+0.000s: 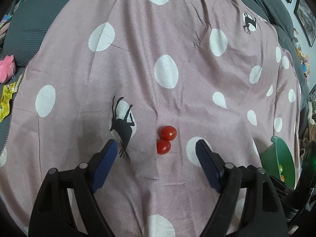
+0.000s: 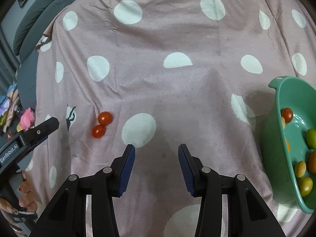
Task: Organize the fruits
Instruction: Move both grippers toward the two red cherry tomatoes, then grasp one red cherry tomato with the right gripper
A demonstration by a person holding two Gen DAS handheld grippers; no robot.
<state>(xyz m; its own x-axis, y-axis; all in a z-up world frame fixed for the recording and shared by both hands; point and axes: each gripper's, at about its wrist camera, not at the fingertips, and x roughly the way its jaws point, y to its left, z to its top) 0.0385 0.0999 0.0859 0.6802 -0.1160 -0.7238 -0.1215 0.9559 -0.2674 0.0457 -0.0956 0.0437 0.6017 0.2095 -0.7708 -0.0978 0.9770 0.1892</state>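
Two red cherry tomatoes lie touching on the pink dotted cloth, the far one (image 1: pixel 168 132) (image 2: pixel 105 118) and the near one (image 1: pixel 163 147) (image 2: pixel 98 131). My left gripper (image 1: pixel 157 148) is open just above the cloth. The near tomato lies between its blue pads, which do not touch it. My right gripper (image 2: pixel 156 149) is open and empty over bare cloth, to the right of the tomatoes. A green bowl (image 2: pixel 296 90) (image 1: pixel 282 154) at the right holds several small red, green and orange fruits.
The cloth (image 2: pixel 177 90) covers a bed with grey bedding (image 1: pixel 29 19) around it. A pink plush toy (image 1: pixel 7 67) and yellow wrappers (image 1: pixel 6 102) lie off the cloth at the left. A hand (image 2: pixel 25 197) holds the left tool at the right view's left edge.
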